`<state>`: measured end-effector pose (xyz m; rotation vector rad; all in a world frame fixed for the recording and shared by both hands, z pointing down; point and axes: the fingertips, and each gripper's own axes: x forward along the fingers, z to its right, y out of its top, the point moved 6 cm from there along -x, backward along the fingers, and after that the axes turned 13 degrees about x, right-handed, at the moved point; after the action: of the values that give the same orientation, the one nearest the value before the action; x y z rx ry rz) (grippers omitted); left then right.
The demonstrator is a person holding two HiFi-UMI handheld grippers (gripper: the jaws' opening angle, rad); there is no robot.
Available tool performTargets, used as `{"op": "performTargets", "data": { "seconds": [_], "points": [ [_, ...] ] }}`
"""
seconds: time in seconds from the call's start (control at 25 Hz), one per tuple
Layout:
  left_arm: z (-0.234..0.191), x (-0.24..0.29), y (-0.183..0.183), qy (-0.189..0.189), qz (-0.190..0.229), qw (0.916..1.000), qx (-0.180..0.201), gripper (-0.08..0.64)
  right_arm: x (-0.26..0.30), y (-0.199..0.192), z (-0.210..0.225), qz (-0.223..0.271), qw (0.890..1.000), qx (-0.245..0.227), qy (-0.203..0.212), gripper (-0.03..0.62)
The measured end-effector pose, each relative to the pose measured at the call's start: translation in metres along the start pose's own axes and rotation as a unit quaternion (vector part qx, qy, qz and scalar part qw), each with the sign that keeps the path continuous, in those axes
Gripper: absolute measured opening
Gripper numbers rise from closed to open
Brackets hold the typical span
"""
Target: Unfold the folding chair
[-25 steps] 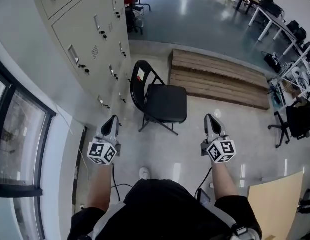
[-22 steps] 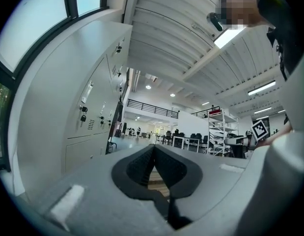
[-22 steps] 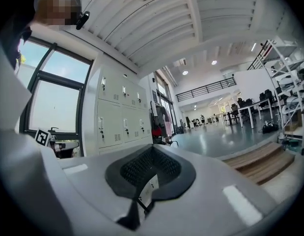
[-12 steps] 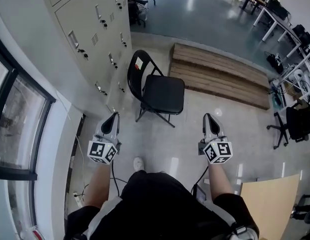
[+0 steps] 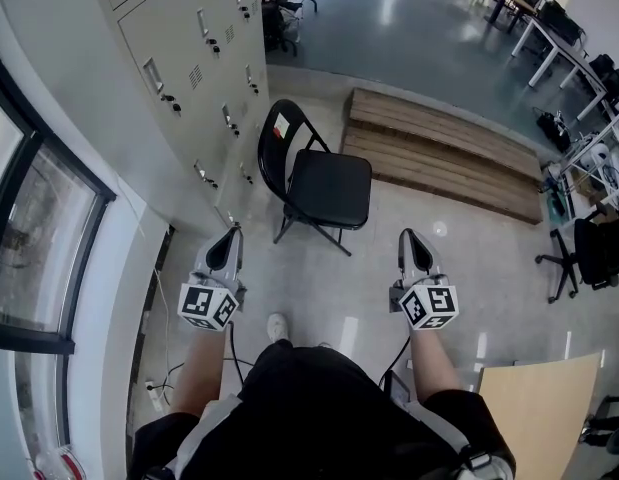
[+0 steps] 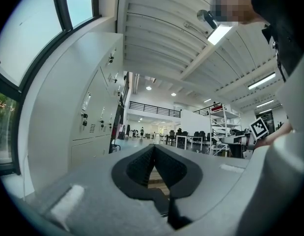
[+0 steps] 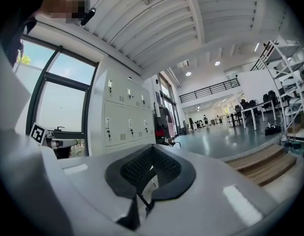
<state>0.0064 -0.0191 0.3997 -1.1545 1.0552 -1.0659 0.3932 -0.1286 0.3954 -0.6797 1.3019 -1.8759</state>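
A black folding chair (image 5: 324, 193) stands on the pale floor (image 5: 319, 298) ahead of me, just beside a bank of grey lockers (image 5: 189, 58). Its seat is down and level and its legs are splayed, so I judge it already opened out. A low wooden platform (image 5: 439, 153) lies behind it. It looks like a painted metal tube frame with a padded seat. I expect it to be stiff and fairly heavy for one gripper, with smooth tubing that could slip between pads. The curved top of the backrest hoop or the front edge of the seat seem the best places to take hold, keeping clear of the hinges by the seat. My left gripper (image 5: 228, 236) and right gripper (image 5: 407, 240) hover nearer to me, one on each side, both well apart from the chair and pointing level toward it. Each has its jaws pressed together with nothing between them. Only the head view shows the whole chair and how far it sits from both grippers. Only the gripper views show the ribbed black pads meeting, plus the high ribbed ceiling and distant desks. I cannot clearly make out the chair in either of them.
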Motion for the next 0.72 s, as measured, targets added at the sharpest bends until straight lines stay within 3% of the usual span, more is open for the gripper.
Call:
{"op": "performTargets", "data": {
  "seconds": [0.72],
  "points": [
    [-0.009,0.017,0.001,-0.009,0.006,0.9999,-0.006,-0.002,0.012,0.000,-0.003,0.008,1.000,0.017,-0.008,0.003]
  ]
}}
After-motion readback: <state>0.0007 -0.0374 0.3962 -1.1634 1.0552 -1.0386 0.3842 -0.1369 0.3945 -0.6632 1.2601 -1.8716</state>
